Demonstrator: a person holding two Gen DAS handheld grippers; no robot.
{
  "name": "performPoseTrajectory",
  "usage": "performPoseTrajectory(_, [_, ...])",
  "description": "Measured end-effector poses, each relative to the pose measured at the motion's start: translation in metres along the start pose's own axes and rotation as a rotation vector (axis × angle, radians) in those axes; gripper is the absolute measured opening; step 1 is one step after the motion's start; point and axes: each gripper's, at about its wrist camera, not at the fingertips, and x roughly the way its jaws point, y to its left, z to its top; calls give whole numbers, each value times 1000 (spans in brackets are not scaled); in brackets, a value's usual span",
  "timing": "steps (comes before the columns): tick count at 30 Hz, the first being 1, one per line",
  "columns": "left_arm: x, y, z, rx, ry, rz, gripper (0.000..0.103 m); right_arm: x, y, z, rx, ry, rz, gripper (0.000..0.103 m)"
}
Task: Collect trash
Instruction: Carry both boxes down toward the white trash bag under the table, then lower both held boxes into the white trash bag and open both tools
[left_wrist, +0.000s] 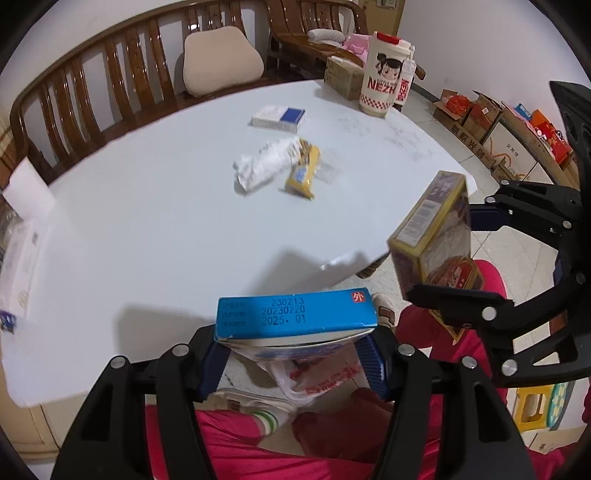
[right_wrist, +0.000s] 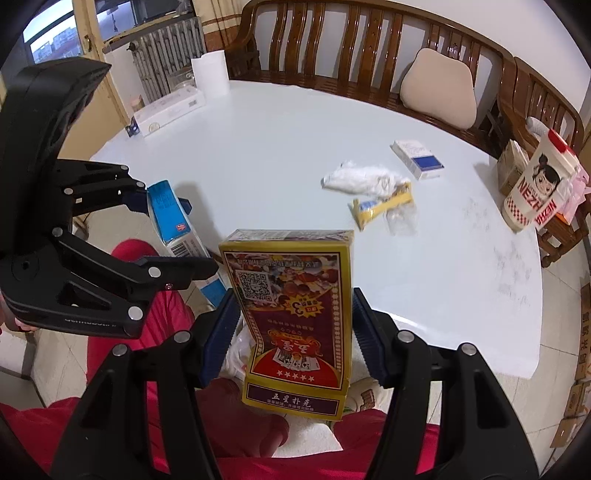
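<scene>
The left claw (left_wrist: 295, 354) is clamped on a blue box (left_wrist: 295, 314). The box lies with its long axis crosswise between the blue pads, its dated blue face turned toward the far side, held off the near edge of the surface. The right claw (right_wrist: 291, 339) grips a yellow playing-card box (right_wrist: 295, 321) standing on end, long axis pointing away from the claw, printed front facing the camera upside down. It too hangs just off the near edge, to the right of the blue box.

Still on the round white surface (right_wrist: 258, 147), near the middle, lie a crumpled white tissue (right_wrist: 360, 179), a yellow wrapper (right_wrist: 382, 206) touching it with its long axis slanting, a clear plastic scrap (right_wrist: 400, 219) just beside that, and farther off a white-and-blue pack (right_wrist: 417, 158) lying flat. A cartoon-printed cup (right_wrist: 535, 188) stands at the far right edge, a paper roll (right_wrist: 209, 75) at the far left. Wooden slatted benches with a beige cushion (right_wrist: 437, 88) ring the far side.

Both claws tilt steeply down over red-clad legs (right_wrist: 147, 295), with a plastic bag (left_wrist: 325, 380) below.
</scene>
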Motion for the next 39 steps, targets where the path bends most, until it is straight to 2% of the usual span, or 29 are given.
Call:
performPoseTrajectory(5, [14,-10,-28,-2,-3,42,60,9,4,-26,20,26,-1,60])
performPoseTrajectory(17, [62,-19,-78,-49,49,40,60,57,18,-78,49,104,-5,60])
performPoseTrajectory(29, [130,-12,-102,-124,151,-10,60,119,14,-114,108,181,-15,60])
performPoseTrajectory(39, [189,-5,-112,-214,217,-19,60,175,-3,-140,198,245,8,60])
